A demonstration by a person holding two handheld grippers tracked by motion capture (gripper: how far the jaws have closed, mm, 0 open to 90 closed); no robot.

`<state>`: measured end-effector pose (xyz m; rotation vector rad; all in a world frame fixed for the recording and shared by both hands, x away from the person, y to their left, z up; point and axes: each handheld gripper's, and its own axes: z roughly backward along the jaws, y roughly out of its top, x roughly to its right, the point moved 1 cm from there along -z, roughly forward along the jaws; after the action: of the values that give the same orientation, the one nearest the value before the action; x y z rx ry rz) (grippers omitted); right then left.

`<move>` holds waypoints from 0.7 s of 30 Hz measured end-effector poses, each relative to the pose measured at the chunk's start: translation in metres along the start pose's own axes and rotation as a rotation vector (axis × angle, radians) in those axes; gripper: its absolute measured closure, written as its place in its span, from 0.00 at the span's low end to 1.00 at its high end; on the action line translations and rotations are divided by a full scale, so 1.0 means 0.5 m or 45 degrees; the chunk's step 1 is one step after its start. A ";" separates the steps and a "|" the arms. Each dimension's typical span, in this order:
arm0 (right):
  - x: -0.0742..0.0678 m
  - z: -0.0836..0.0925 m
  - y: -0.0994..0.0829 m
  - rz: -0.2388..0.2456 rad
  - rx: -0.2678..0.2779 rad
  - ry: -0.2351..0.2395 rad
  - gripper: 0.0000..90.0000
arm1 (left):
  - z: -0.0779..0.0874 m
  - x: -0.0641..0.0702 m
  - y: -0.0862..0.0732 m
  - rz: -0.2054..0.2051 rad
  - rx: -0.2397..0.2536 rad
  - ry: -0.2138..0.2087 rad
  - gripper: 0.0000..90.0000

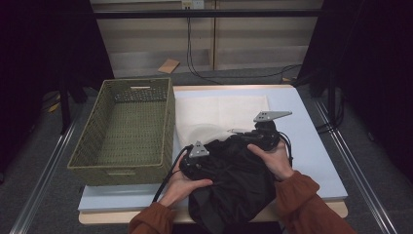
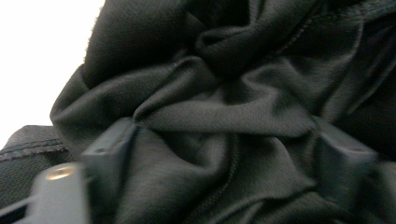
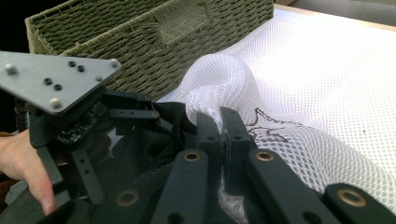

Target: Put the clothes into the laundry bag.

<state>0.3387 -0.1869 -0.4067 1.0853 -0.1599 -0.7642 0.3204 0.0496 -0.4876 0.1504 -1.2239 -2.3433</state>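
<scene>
A black garment (image 1: pixel 234 187) lies bunched at the table's front edge, partly on a white mesh laundry bag (image 1: pixel 219 114). My left gripper (image 1: pixel 212 161) is pushed down into the garment (image 2: pixel 224 84). Its jaws stand apart with a thick fold of the cloth between them, and I see no firm pinch. My right gripper (image 1: pixel 241 132) sits at the garment's far side, shut on the raised edge of the mesh bag (image 3: pixel 224 79). In the right gripper view the left gripper (image 3: pixel 154 114) reaches into the black cloth (image 3: pixel 140 154) beside that lifted edge.
A green wicker basket (image 1: pixel 168 122), with nothing in it, stands at the left of the table, close beside the bag (image 3: pixel 327 93) and the left hand. The pale blue table mat (image 1: pixel 311 146) lies bare to the right. Cables trail on the floor behind the table.
</scene>
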 end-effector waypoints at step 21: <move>0.002 -0.007 0.003 -0.016 0.023 0.010 0.98 | 0.035 0.061 0.083 -0.077 0.166 -0.134 0.85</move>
<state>0.3417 -0.1847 -0.4074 1.1075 -0.1535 -0.7713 0.3038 0.0284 -0.4404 0.1102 -1.4430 -2.3486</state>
